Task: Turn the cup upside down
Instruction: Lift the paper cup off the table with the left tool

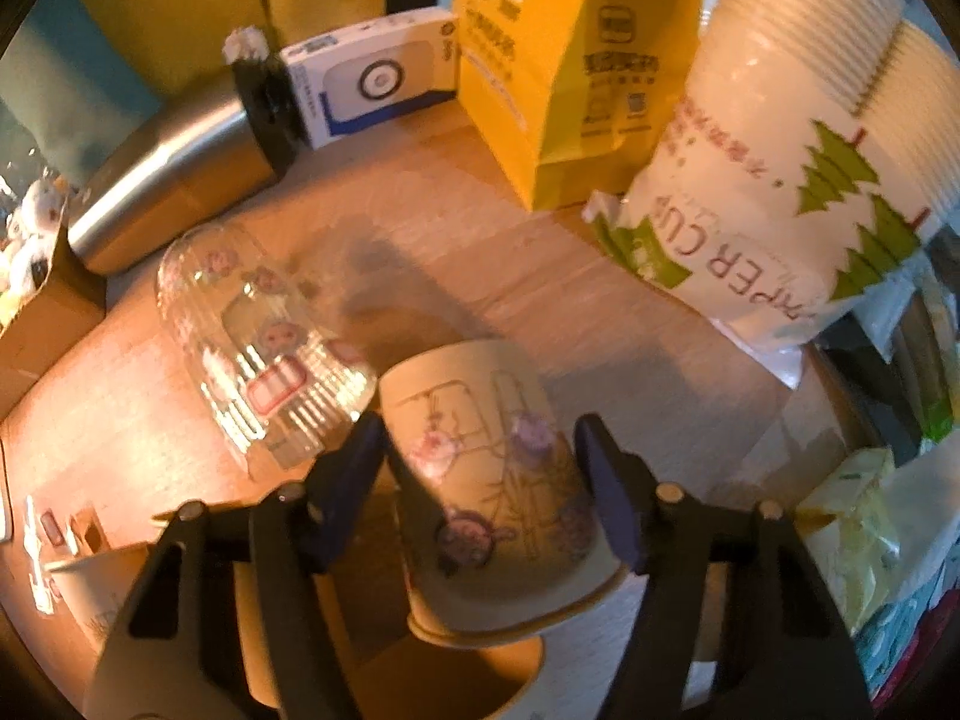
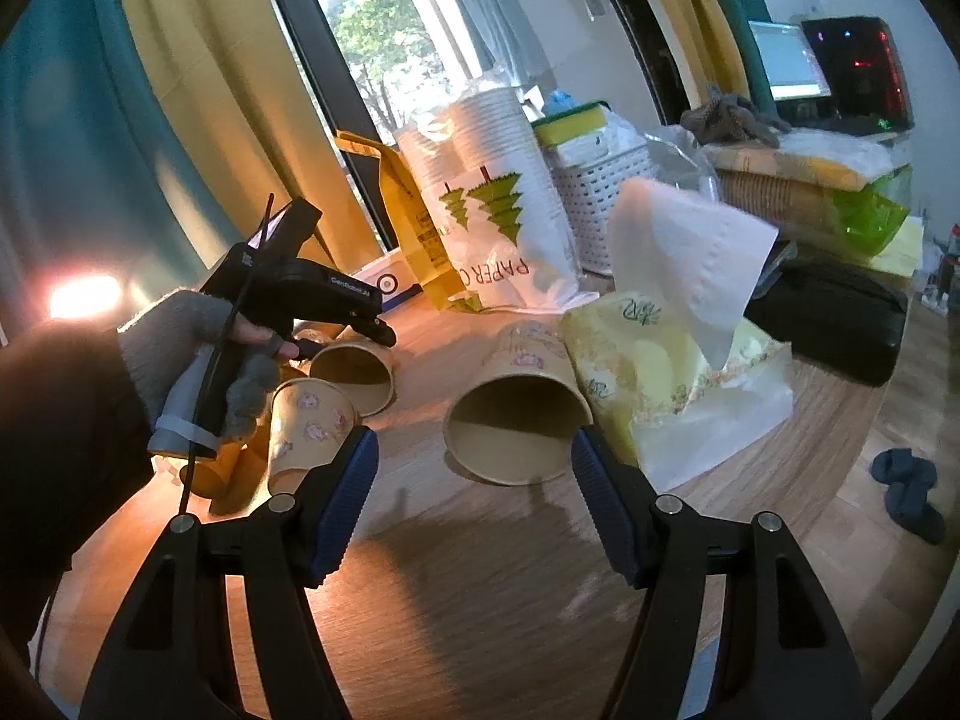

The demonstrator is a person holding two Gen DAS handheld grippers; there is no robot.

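In the left wrist view a printed paper cup (image 1: pixel 489 480) sits between the fingers of my left gripper (image 1: pixel 480 450), bottom pointing away, rim toward the camera. The jaws stand wide and I see gaps at both sides of the cup. In the right wrist view my right gripper (image 2: pixel 474 474) is open and empty, just short of another paper cup (image 2: pixel 519 411) lying on its side with its mouth toward the camera. The left gripper (image 2: pixel 360 324) shows at the left, over a cup lying on its side (image 2: pixel 354 369).
A clear glass (image 1: pixel 258 348) lies on its side left of the cup, a steel flask (image 1: pixel 180 162) behind it. A yellow bag (image 1: pixel 564 66) and a pack of paper cups (image 1: pixel 798 180) stand behind. A tissue pack (image 2: pixel 678 372) lies right of the lying cup. An upside-down cup (image 2: pixel 309 426) stands at the left.
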